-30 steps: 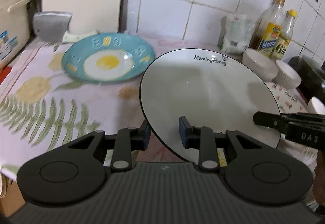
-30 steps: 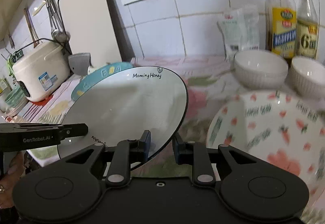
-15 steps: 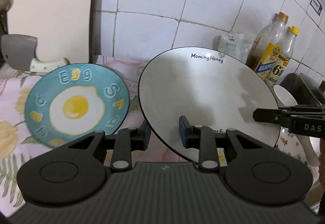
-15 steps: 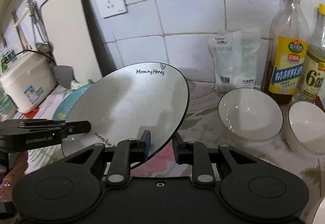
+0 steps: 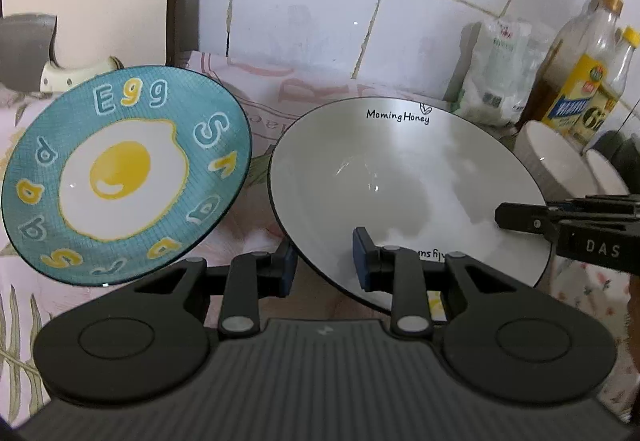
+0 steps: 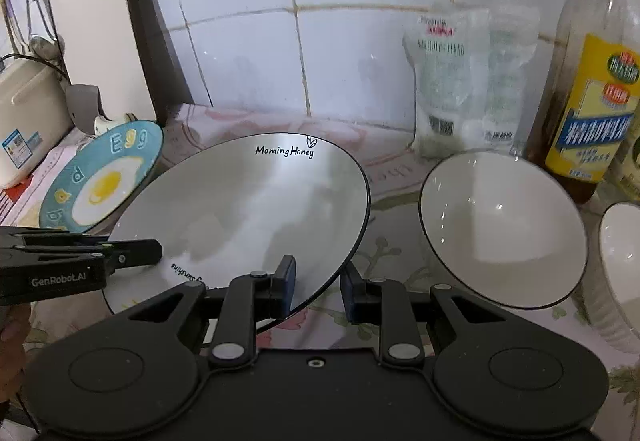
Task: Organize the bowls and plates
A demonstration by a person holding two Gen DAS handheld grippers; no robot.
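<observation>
Both grippers hold one white plate (image 5: 404,193) with a black rim and the words "Morning Honey"; it also shows in the right wrist view (image 6: 256,217). My left gripper (image 5: 324,265) is shut on its left edge. My right gripper (image 6: 318,287) is shut on its right edge and shows side-on in the left wrist view (image 5: 568,229). A blue egg plate (image 5: 120,173) lies on the counter to the left, and shows in the right wrist view (image 6: 100,181). Two white bowls (image 6: 500,233) (image 6: 620,273) stand to the right.
A tiled wall runs close behind. Oil bottles (image 6: 588,97) and a plastic bag (image 6: 456,81) stand at the back right. A cutting board (image 6: 92,21) leans on the wall at the left, next to a rice cooker (image 6: 28,121). A floral cloth (image 5: 256,89) covers the counter.
Both grippers have carried the white plate forward toward the wall and lower. The egg plate and the bowls now look nearer. Both grips stay the same.
</observation>
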